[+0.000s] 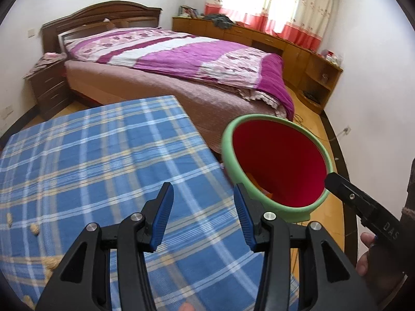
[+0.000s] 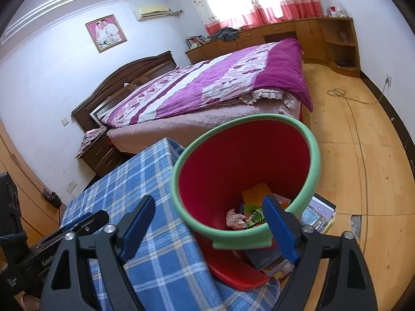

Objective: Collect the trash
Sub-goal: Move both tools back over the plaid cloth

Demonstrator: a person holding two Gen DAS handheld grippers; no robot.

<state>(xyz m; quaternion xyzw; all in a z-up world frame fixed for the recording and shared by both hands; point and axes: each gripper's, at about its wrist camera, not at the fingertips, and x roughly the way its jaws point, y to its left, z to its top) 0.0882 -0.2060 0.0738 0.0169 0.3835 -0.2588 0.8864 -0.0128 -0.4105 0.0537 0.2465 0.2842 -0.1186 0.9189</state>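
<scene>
A red trash bin with a green rim (image 2: 311,160) stands beside the table covered in blue plaid cloth (image 1: 103,160); the bin also shows in the left wrist view (image 1: 228,140). Inside it lie a crumpled pink wrapper (image 2: 234,217) and colourful paper scraps (image 2: 255,216). My left gripper (image 1: 203,217) is open and empty above the table's right part, next to the bin. My right gripper (image 2: 207,228) is open and empty, its fingers straddling the bin's near rim. Peanut shells (image 1: 33,229) lie on the cloth at the left.
A bed with a purple quilt (image 1: 181,57) stands behind the table. A stack of books (image 2: 319,215) lies on the wooden floor by the bin. A cable (image 2: 358,129) runs across the floor. Wooden cabinets (image 1: 285,44) line the far wall.
</scene>
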